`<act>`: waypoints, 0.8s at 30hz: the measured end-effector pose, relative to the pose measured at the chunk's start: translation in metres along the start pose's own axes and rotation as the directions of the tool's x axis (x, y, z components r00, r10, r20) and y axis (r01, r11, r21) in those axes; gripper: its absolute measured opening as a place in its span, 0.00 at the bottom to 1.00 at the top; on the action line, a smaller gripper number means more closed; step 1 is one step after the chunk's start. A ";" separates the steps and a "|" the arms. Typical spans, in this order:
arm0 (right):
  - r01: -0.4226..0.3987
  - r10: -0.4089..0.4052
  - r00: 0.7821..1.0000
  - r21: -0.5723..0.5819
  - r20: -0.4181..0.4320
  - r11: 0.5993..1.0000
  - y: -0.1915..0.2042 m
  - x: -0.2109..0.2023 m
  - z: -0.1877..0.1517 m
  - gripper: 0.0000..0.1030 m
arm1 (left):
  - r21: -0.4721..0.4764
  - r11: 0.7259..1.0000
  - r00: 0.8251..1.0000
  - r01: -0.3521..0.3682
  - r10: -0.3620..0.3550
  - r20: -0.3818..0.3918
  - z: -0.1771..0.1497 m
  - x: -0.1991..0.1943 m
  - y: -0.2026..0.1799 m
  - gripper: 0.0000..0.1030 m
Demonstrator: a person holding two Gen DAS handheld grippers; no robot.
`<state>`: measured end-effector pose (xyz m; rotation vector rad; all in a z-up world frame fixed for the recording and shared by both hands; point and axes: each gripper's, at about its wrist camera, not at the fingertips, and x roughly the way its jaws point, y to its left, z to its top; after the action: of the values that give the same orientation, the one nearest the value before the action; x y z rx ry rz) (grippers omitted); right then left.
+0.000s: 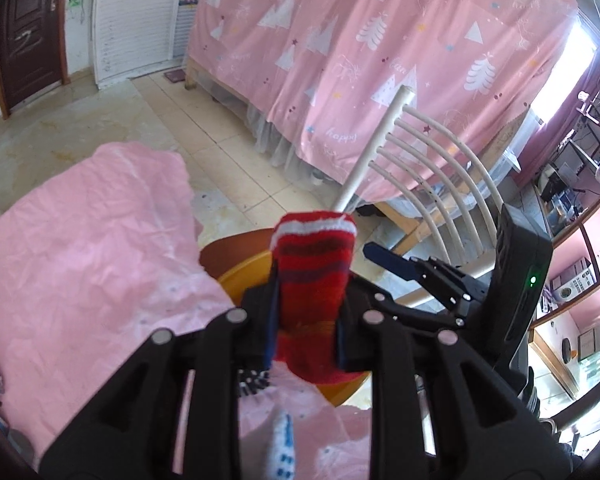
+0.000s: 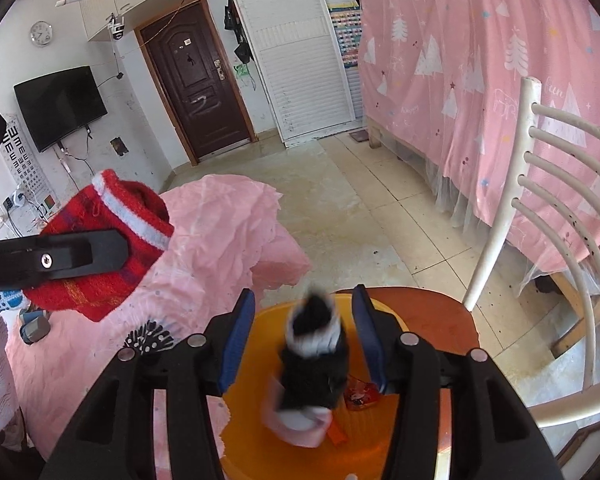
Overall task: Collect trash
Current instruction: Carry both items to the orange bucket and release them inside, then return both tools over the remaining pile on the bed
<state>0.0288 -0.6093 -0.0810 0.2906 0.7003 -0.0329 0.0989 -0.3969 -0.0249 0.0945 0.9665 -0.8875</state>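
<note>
Deposit step. Left hand-held gripper [image 1: 306, 304] clenched on a red striped sock [image 1: 314, 276], held over the pink-covered tabletop [image 1: 92, 248], just short of the orange basin [image 2: 260, 432]. Right hand-held gripper [image 2: 304, 336] released; black-and-white sock [image 2: 314, 356], blurred, sits apart from both pads above the basin. Next, probably: carry red sock over basin, release.

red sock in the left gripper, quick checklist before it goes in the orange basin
1. Left gripper pinching the red sock: ok.
2. Red sock over the orange basin: not ok, in the right wrist view it hangs over the pink cloth.
3. Right gripper free of the black and white sock: ok, pads apart from it.
4. Black and white sock settled in the basin: cannot tell, blurred.
5. Basin seated on the chair: ok.
</note>
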 end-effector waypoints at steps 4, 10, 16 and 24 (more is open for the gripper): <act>0.015 -0.015 1.000 0.011 0.002 1.000 -0.002 -0.003 -0.001 0.44 | 0.007 1.000 1.000 0.013 -0.013 -0.008 0.000 0.005 -0.004 0.41; 0.028 -0.028 1.000 0.012 0.004 1.000 0.003 -0.006 -0.001 0.45 | 0.003 1.000 1.000 0.017 -0.017 0.007 -0.005 -0.003 -0.001 0.49; 0.020 -0.019 1.000 -0.020 0.013 1.000 0.025 -0.008 0.006 0.48 | -0.010 1.000 0.999 0.002 -0.001 0.050 -0.010 -0.026 0.009 0.49; -0.021 0.022 1.000 -0.094 0.016 0.995 0.072 -0.003 0.020 0.50 | -0.035 0.999 0.992 -0.022 0.026 0.120 -0.020 -0.065 0.033 0.54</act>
<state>0.0485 -0.5461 -0.0461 0.2071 0.6794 0.0181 0.0914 -0.3267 0.0023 0.0238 0.8659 -0.8447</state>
